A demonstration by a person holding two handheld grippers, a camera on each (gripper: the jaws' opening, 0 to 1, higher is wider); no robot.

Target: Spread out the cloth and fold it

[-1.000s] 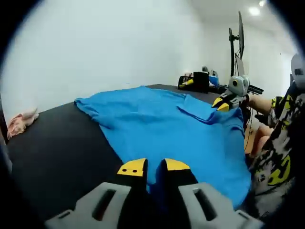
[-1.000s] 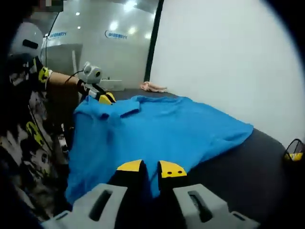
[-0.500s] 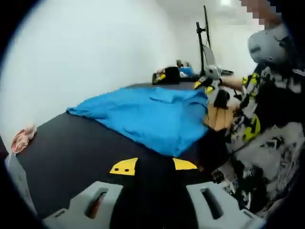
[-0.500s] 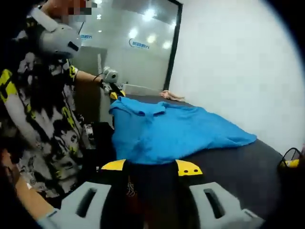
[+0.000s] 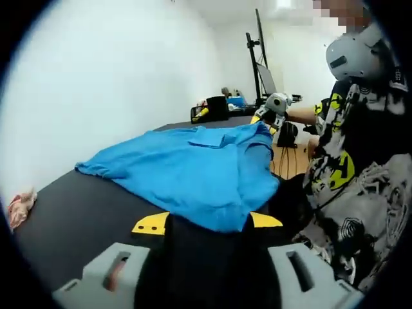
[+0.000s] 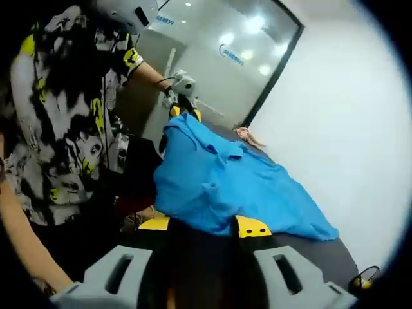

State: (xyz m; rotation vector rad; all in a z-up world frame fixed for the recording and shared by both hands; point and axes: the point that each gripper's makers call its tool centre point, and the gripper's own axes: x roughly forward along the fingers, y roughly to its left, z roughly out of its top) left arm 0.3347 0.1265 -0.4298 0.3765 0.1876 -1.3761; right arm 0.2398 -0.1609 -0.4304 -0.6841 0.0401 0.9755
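Blue cloth (image 5: 193, 177): lies rumpled on black counter (image 5: 77, 219), near edge lifted off counter edge toward person (image 5: 354, 167). Left gripper (image 5: 206, 224): fingers clamped on cloth's near hem. Right gripper (image 6: 203, 226): fingers clamped on cloth's hem too. Pink rag (image 5: 19, 206) at counter's far-left end, well apart. Monitor stand (image 5: 254, 58) beyond counter.

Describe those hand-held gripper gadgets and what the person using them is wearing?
Each gripper, left and right, has two grey moulded jaws with slot-shaped holes, black inner parts and yellow tips. The person wears a short-sleeved shirt patterned in black, white and yellow, plus a grey headset.
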